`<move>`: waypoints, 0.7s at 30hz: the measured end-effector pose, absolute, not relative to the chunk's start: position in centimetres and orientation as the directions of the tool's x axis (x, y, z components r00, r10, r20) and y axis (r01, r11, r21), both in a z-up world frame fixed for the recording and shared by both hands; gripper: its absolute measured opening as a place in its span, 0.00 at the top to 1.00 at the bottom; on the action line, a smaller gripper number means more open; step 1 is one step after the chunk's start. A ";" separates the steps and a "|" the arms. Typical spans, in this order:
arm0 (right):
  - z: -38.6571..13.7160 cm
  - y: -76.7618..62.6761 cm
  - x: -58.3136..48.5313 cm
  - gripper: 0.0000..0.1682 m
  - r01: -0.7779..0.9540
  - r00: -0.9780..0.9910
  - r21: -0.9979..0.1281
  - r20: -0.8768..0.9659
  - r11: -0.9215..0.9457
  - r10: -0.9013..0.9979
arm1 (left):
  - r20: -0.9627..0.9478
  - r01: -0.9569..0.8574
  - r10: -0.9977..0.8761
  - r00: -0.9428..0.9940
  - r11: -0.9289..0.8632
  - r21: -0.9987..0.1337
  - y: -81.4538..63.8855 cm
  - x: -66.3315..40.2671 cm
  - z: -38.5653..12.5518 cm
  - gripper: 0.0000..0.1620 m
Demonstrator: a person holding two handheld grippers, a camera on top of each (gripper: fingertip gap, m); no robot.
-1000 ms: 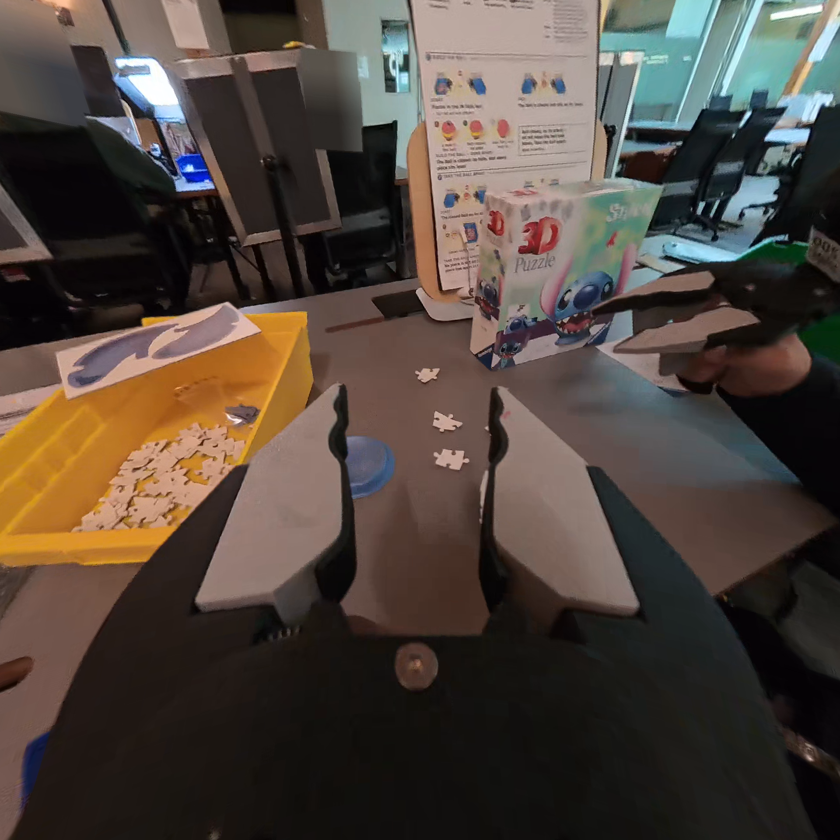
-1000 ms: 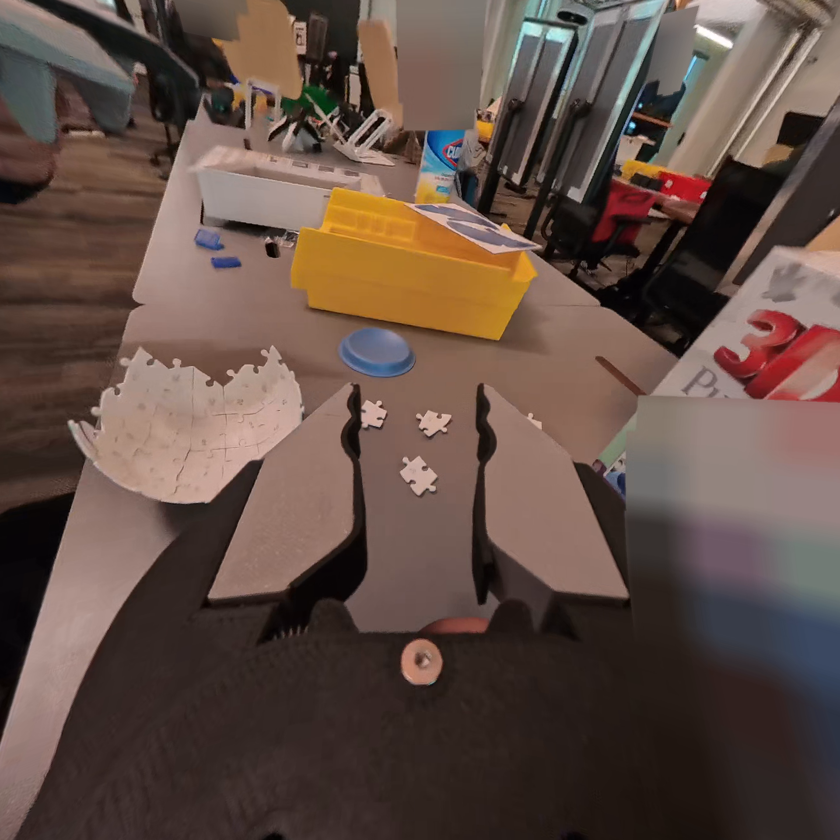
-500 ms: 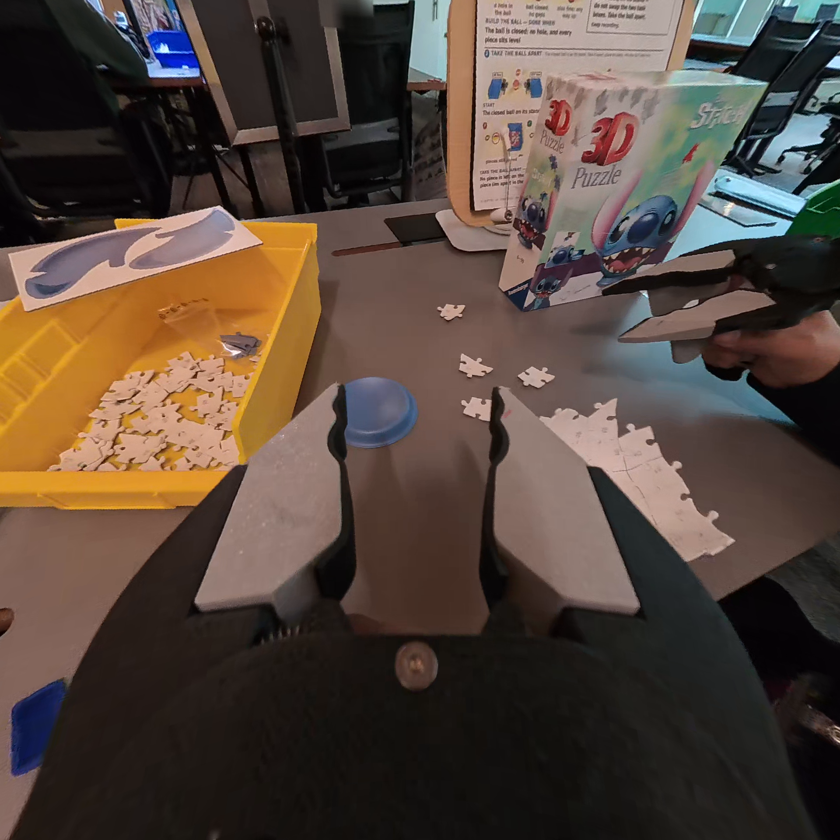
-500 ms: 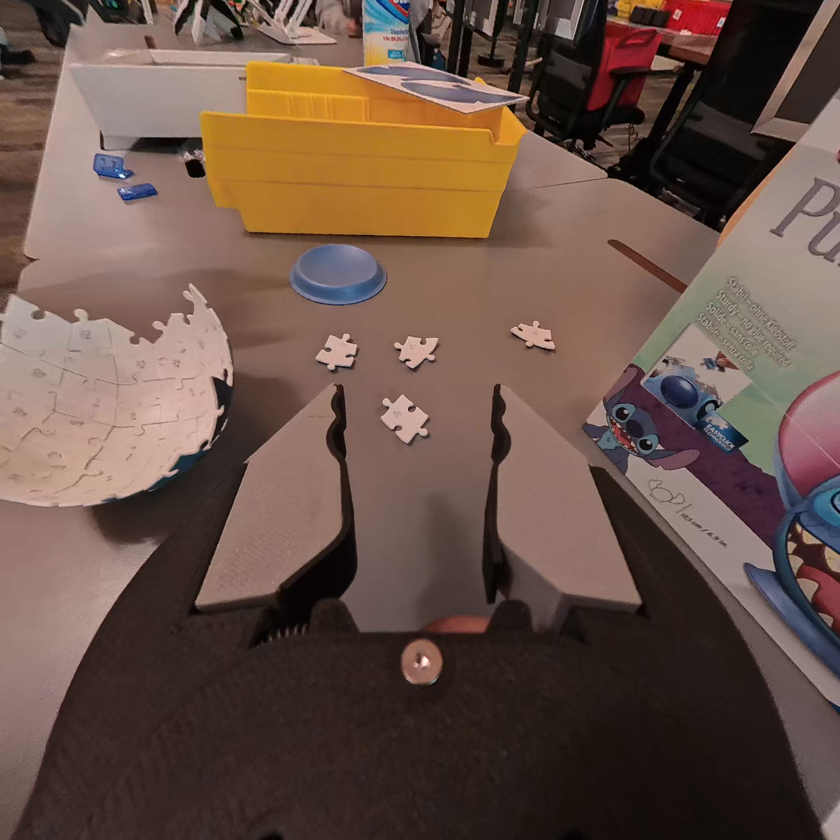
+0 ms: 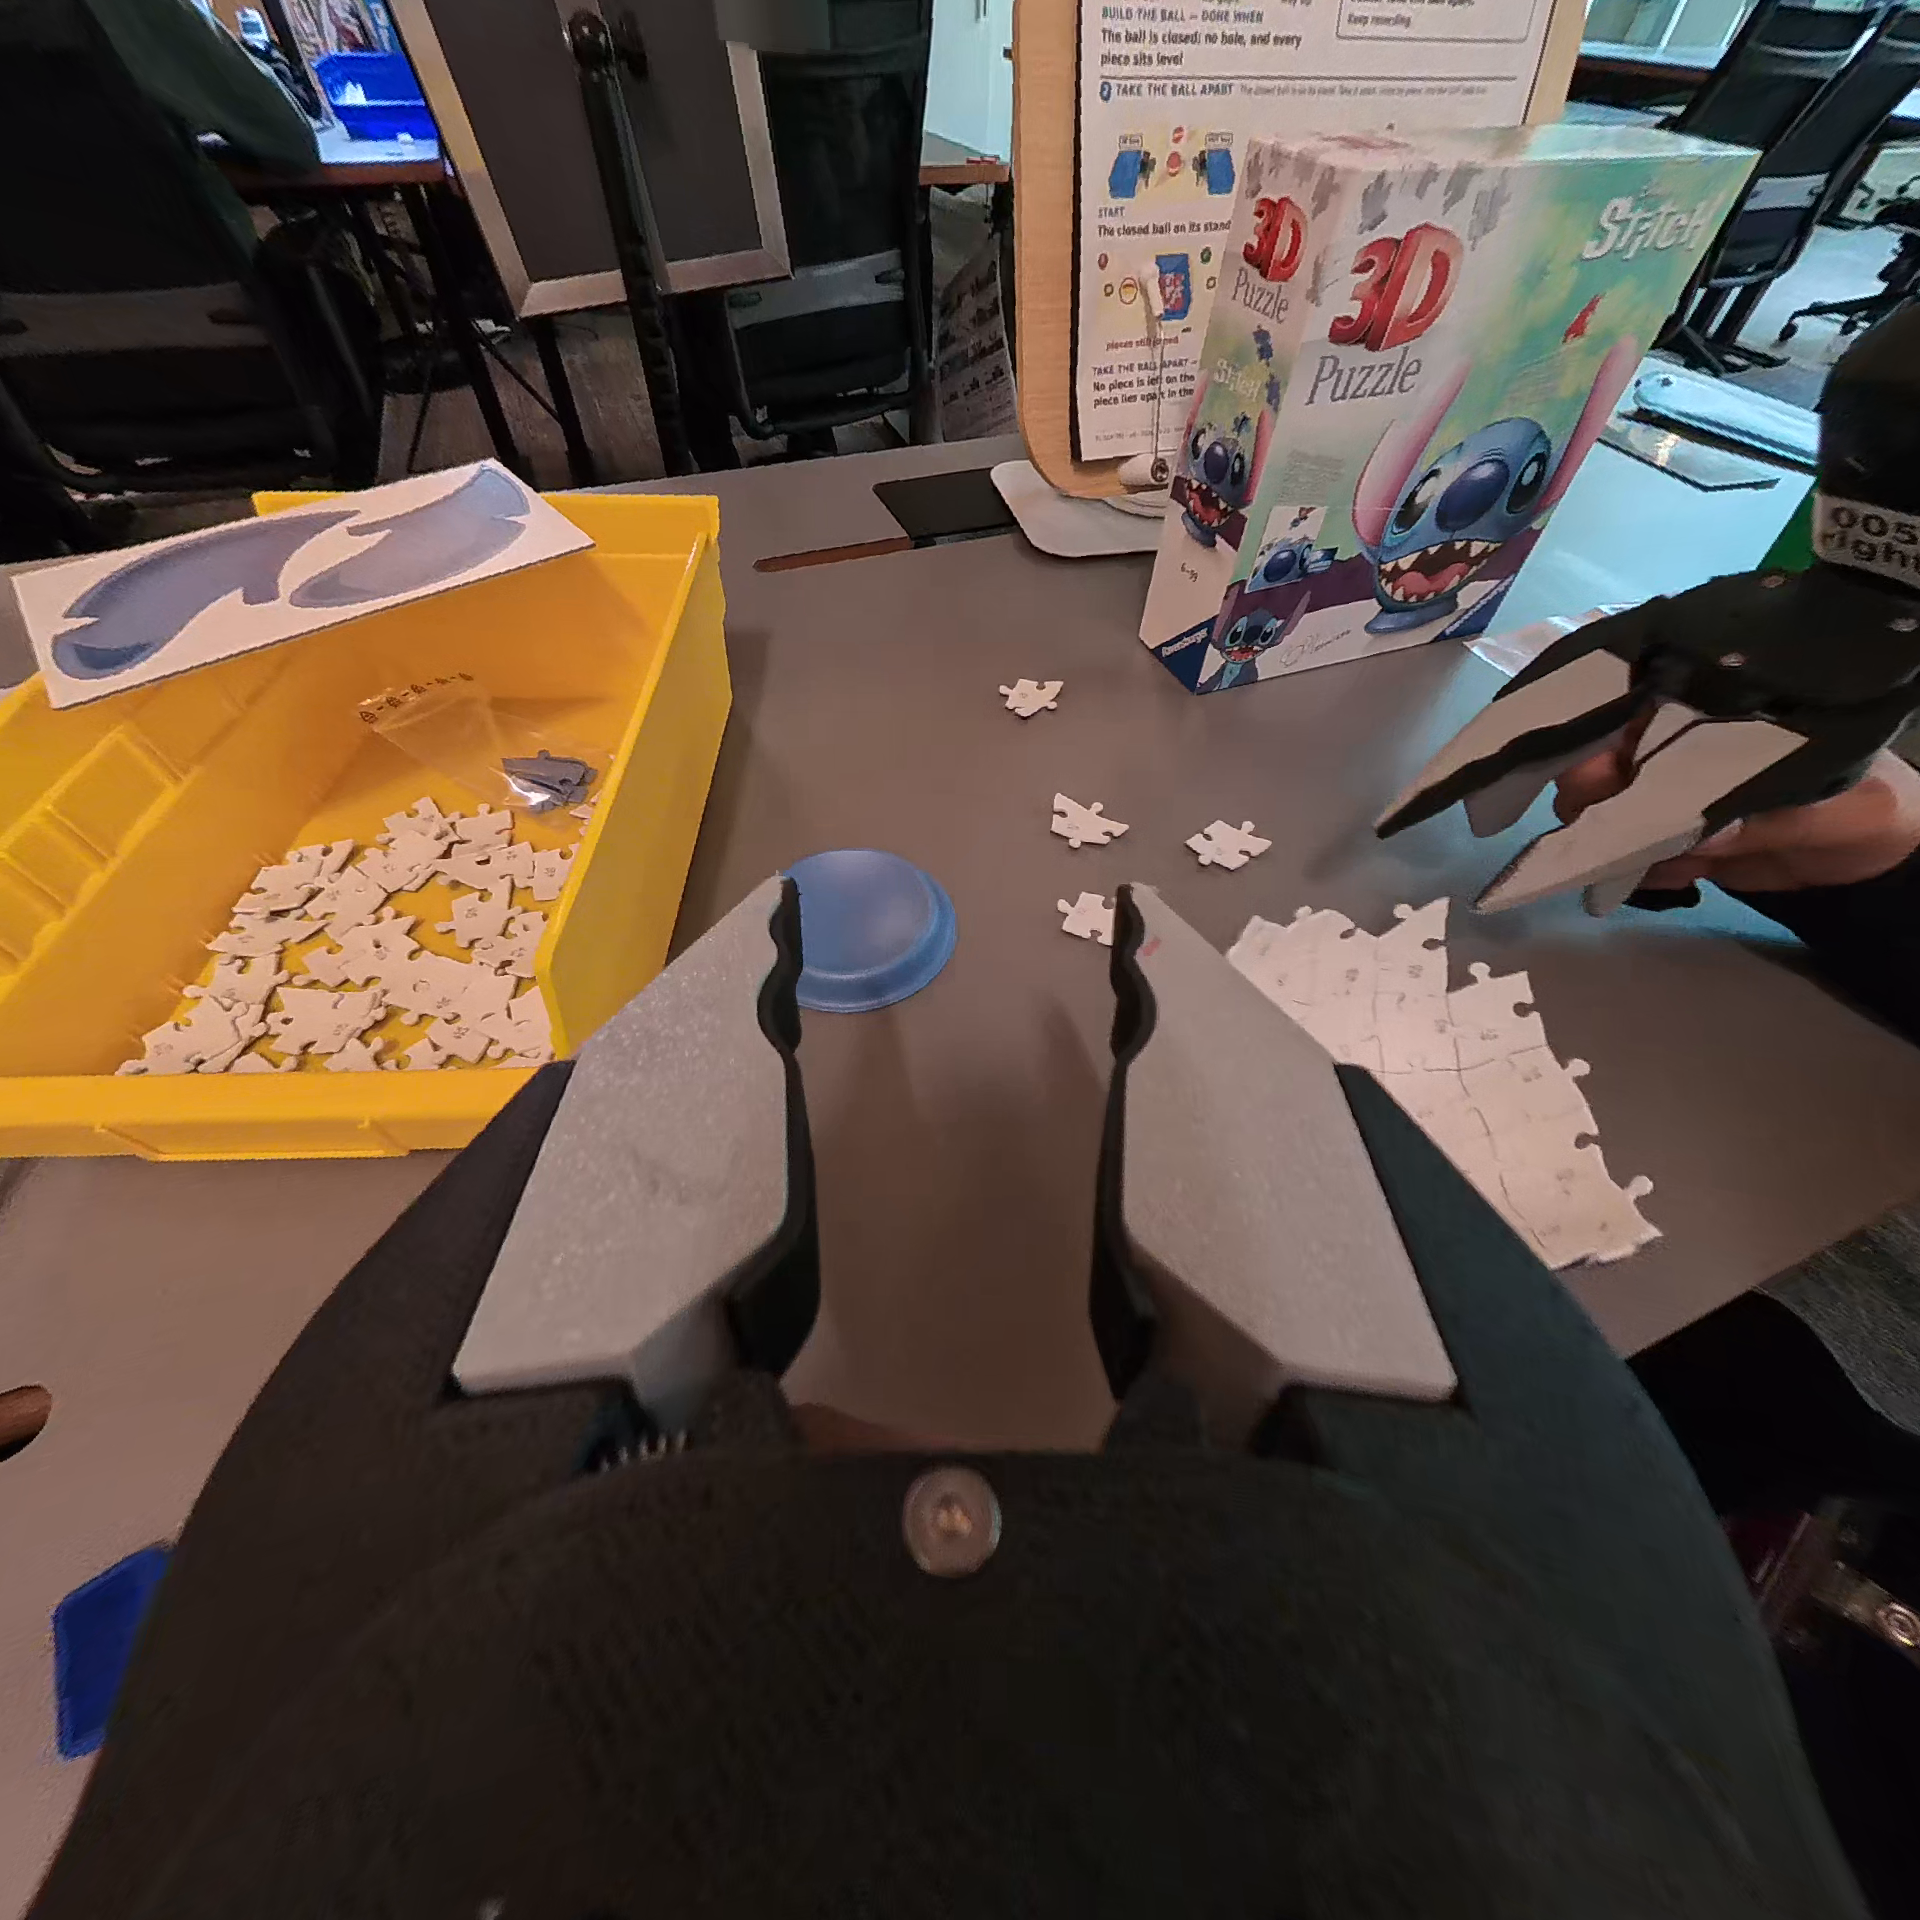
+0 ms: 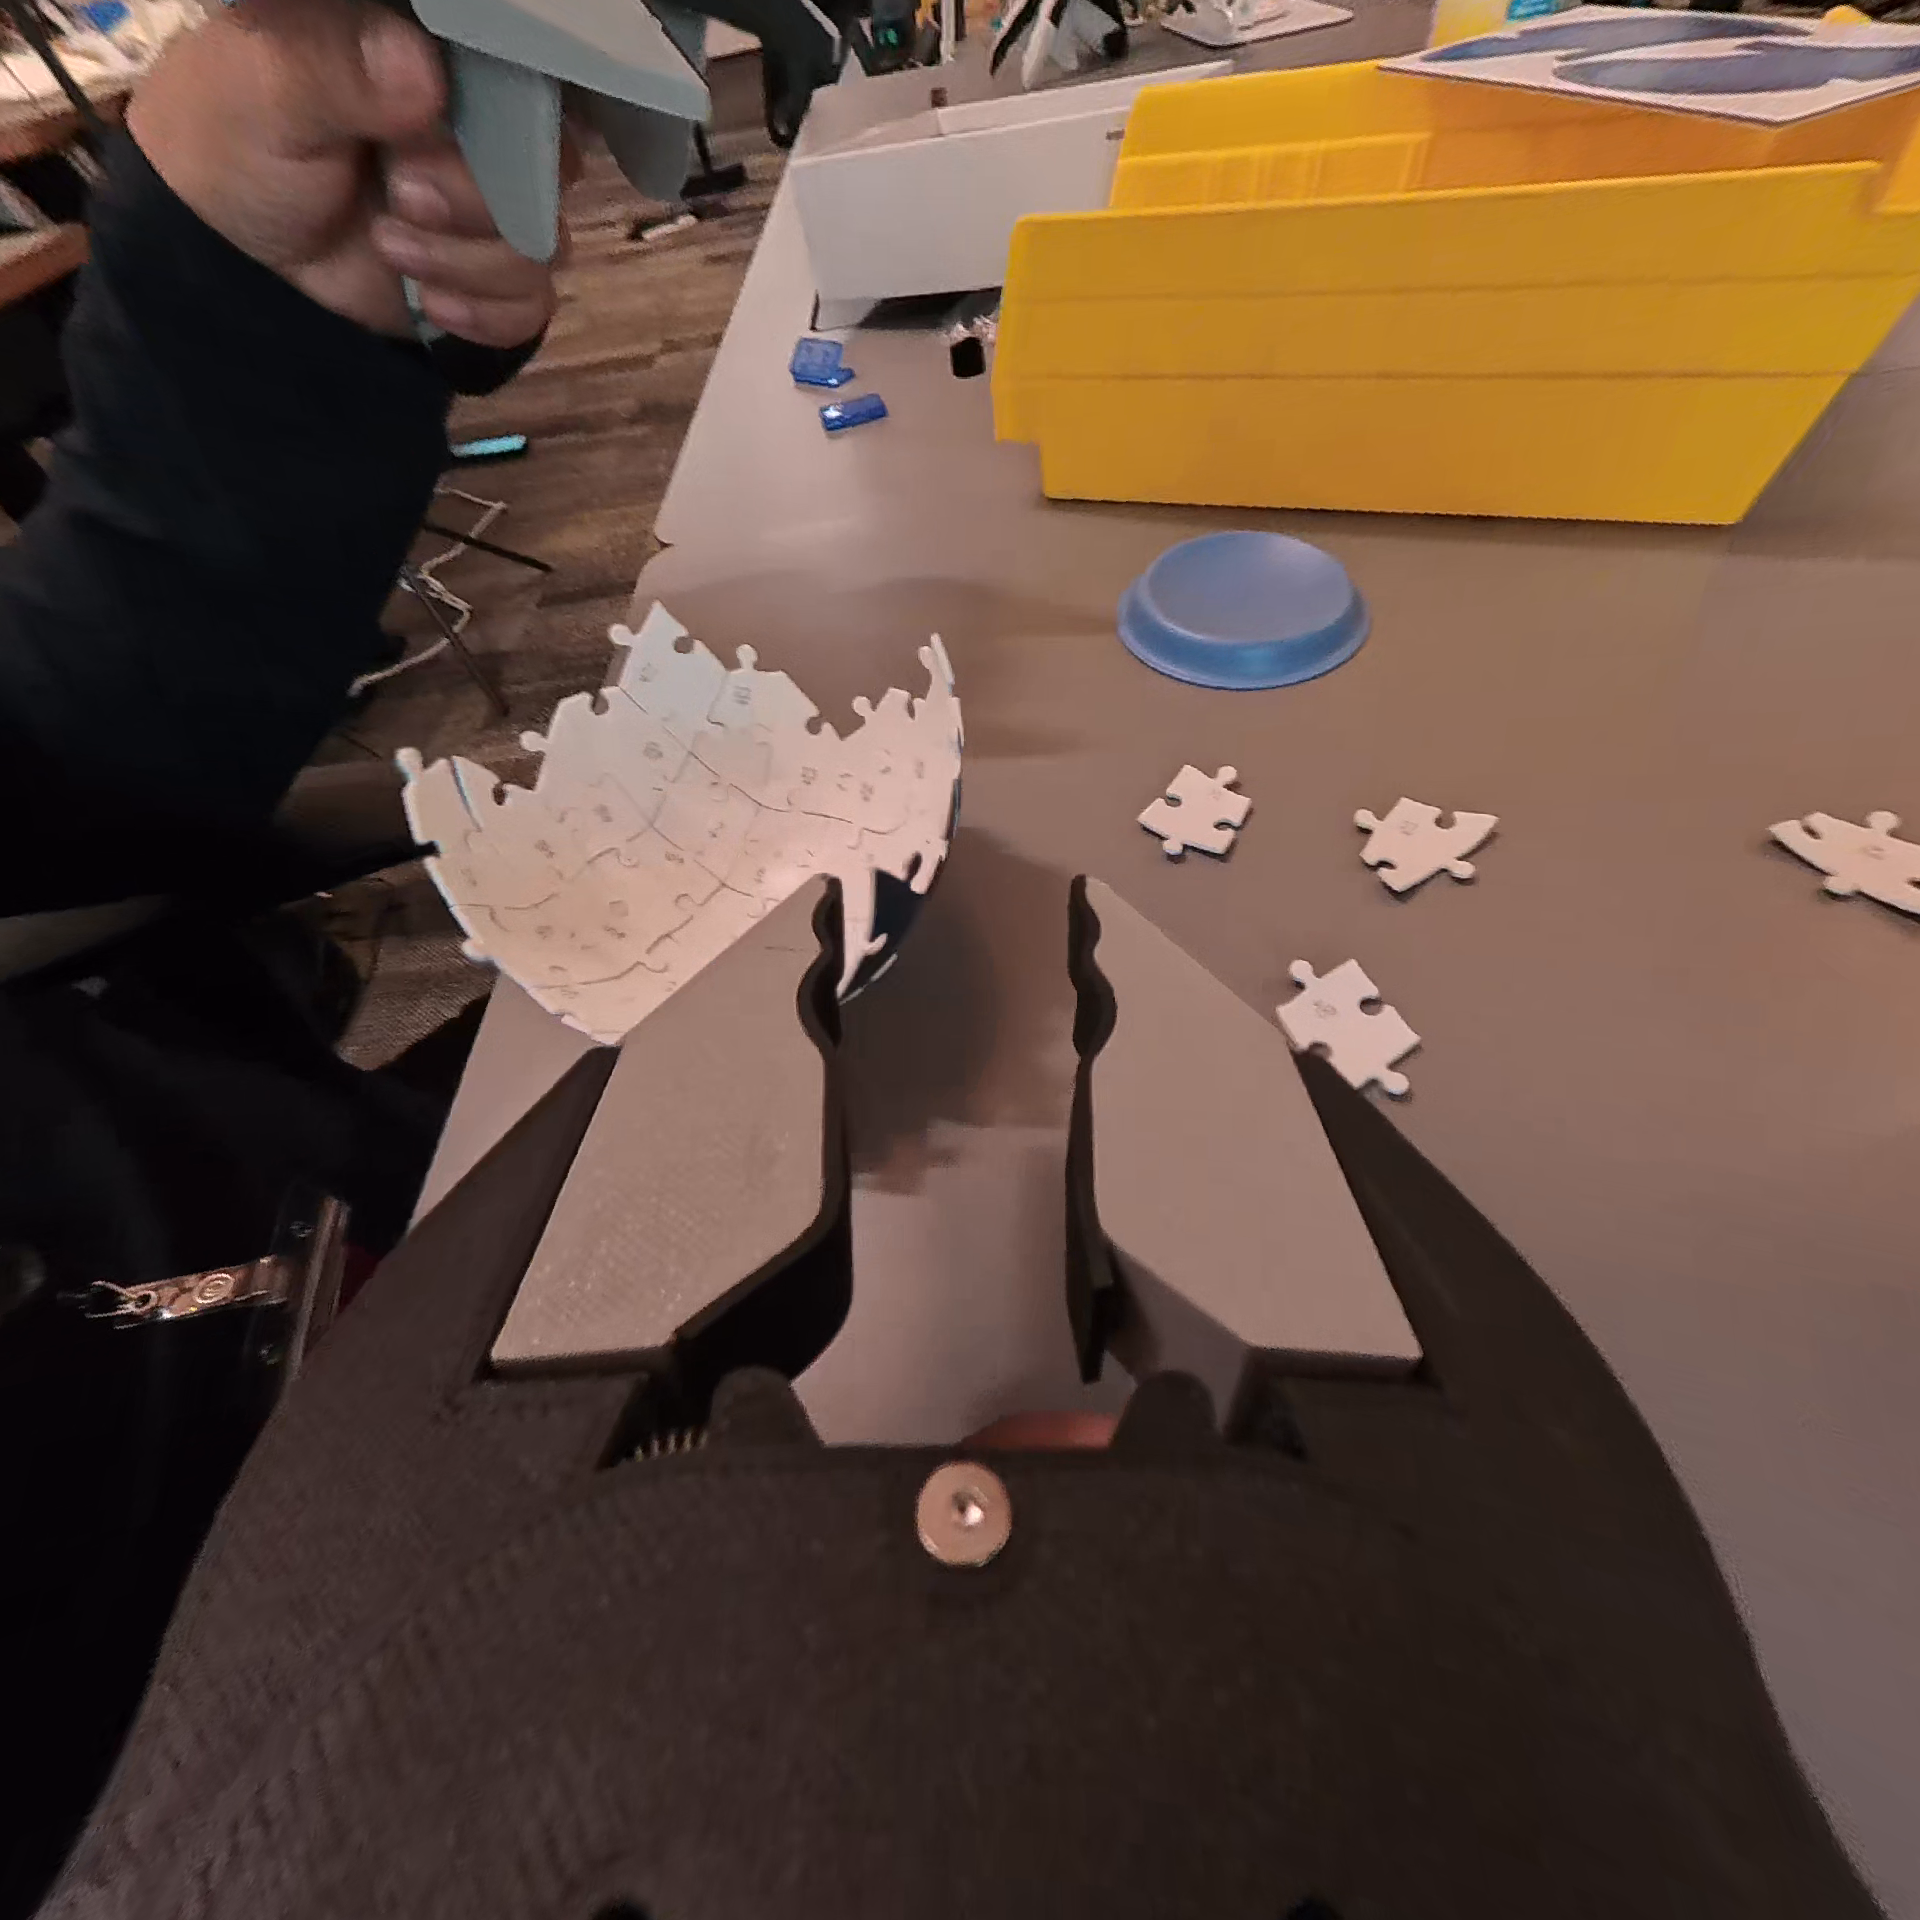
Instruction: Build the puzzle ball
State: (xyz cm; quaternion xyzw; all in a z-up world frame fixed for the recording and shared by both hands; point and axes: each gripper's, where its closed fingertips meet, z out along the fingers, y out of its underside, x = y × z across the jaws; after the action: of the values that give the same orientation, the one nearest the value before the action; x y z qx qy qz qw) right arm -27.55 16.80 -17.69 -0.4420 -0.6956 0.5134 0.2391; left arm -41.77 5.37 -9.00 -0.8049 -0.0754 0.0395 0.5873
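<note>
A partly built puzzle ball (image 6: 707, 831), a white bowl-shaped shell with a blue outside, rests on the grey table (image 6: 1558, 1195) near its edge; it also shows in the left wrist view (image 5: 1455, 1049). Several loose white pieces (image 6: 1195, 810) (image 5: 1086, 819) lie beside it. A blue round stand (image 5: 868, 930) (image 6: 1242, 608) sits near the yellow bin (image 5: 644, 831) (image 6: 1455, 343) holding several pieces (image 5: 353, 956). My left gripper (image 5: 951, 914) is open and empty above the table. My right gripper (image 6: 951, 914) is open and empty, its left finger just in front of the shell.
The puzzle box (image 5: 1434, 395) stands at the back right before an instruction board (image 5: 1143, 208). A blue-printed card (image 5: 291, 571) lies across the bin. A white tray (image 6: 935, 197) and small blue items (image 6: 836, 390) lie beyond the bin. The table edge is left of the shell.
The right gripper has swung left from the loose pieces toward the shell. The left gripper has tilted down and moved closer to the table. Both stay open.
</note>
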 end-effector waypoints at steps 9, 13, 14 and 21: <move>-18.9 16.5 -28.1 0.77 0.400 -0.494 -0.912 -0.128 0.094 0.860 | 0.031 0.077 0.162 0.986 -0.287 -0.955 5.0 -41.8 -8.6 0.64; -19.1 16.4 -28.2 0.77 0.406 -0.495 -0.907 -0.118 0.109 0.861 | 0.035 0.080 0.156 0.987 -0.292 -0.953 5.2 -41.8 -8.8 0.64; -19.1 16.4 -28.2 0.76 0.406 -0.495 -0.907 -0.115 0.112 0.861 | 0.035 0.079 0.155 0.987 -0.292 -0.953 5.2 -41.7 -8.8 0.64; -17.6 17.5 -27.5 0.76 0.372 -0.490 -0.925 -0.122 0.080 0.863 | 0.034 0.079 0.151 0.988 -0.301 -0.950 5.3 -41.8 -9.1 0.64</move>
State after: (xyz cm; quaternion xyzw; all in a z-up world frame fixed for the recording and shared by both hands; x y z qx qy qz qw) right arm -27.49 17.53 -17.64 -0.4443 -0.6946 0.5124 0.2397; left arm -41.76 5.27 -9.11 -0.8060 -0.0714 0.0307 0.5869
